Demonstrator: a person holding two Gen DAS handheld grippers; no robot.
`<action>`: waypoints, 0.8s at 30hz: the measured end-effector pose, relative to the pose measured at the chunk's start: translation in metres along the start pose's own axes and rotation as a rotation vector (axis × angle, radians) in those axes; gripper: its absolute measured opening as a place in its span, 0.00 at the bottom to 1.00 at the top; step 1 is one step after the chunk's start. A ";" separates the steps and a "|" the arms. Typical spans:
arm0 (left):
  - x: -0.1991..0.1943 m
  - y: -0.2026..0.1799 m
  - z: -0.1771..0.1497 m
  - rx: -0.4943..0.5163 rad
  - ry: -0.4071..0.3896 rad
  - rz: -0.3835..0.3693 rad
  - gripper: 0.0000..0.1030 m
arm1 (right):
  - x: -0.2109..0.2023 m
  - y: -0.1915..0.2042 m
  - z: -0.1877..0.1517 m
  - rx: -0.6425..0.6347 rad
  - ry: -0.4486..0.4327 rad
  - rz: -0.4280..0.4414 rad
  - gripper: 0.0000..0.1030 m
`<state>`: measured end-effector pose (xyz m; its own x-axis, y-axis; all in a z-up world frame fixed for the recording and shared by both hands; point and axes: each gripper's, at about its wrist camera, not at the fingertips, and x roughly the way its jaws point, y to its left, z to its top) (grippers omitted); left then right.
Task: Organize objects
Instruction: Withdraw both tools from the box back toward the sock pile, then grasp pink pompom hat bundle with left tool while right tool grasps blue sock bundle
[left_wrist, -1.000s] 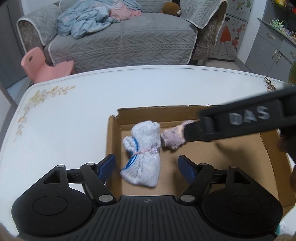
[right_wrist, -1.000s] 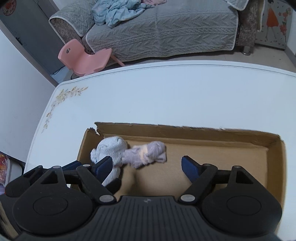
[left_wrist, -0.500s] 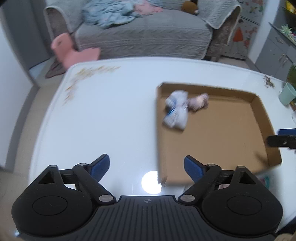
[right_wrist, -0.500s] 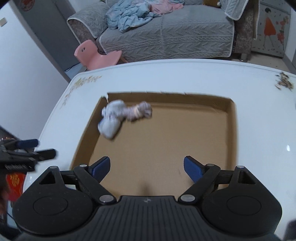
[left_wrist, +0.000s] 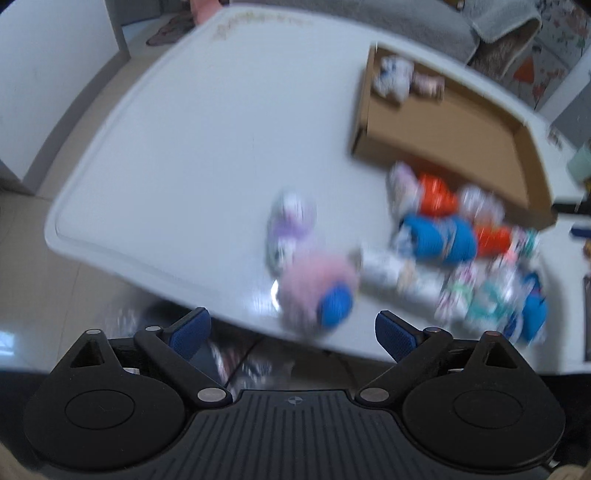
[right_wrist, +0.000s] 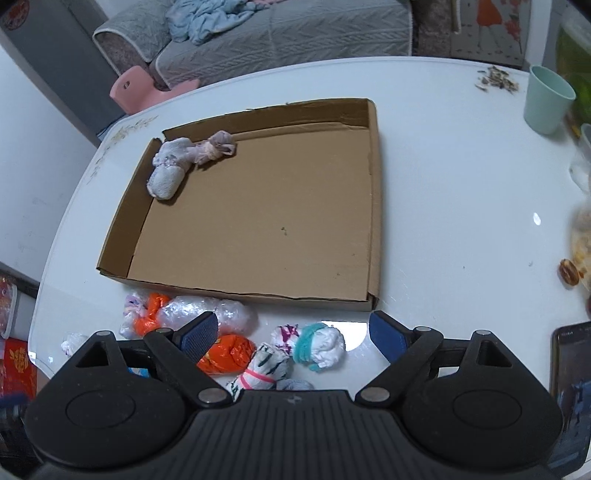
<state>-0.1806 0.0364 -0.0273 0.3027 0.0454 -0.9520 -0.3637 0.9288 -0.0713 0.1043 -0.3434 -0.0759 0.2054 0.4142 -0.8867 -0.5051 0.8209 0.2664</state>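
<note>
Here we hold both grippers, left (left_wrist: 291, 326) and right (right_wrist: 291, 336), with jaws spread wide and nothing between them, above the near edge of the white worktop (right_wrist: 443, 206). In the box (right_wrist: 375, 206), two sock bundles, white (right_wrist: 168, 171) and pinkish (right_wrist: 214, 147), touch in the far left corner, while a heap of bundles (right_wrist: 236, 347) lies on the worktop just beside the near wall; the left view is blurred.

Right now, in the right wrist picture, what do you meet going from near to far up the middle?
Right gripper → striped bundle → box → table → sofa.
</note>
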 end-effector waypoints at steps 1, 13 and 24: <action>0.007 -0.001 -0.006 0.004 0.005 0.001 0.93 | 0.002 0.001 0.001 0.004 -0.002 -0.008 0.85; 0.049 -0.007 -0.012 0.032 -0.021 0.025 0.60 | 0.013 -0.005 -0.004 0.029 0.017 -0.025 0.85; 0.054 -0.030 -0.006 0.122 -0.084 0.025 0.52 | -0.009 -0.011 -0.028 0.035 0.025 -0.026 0.85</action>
<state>-0.1591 0.0087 -0.0781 0.3691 0.0947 -0.9246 -0.2639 0.9645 -0.0066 0.0850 -0.3675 -0.0811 0.1967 0.3832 -0.9025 -0.4705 0.8444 0.2560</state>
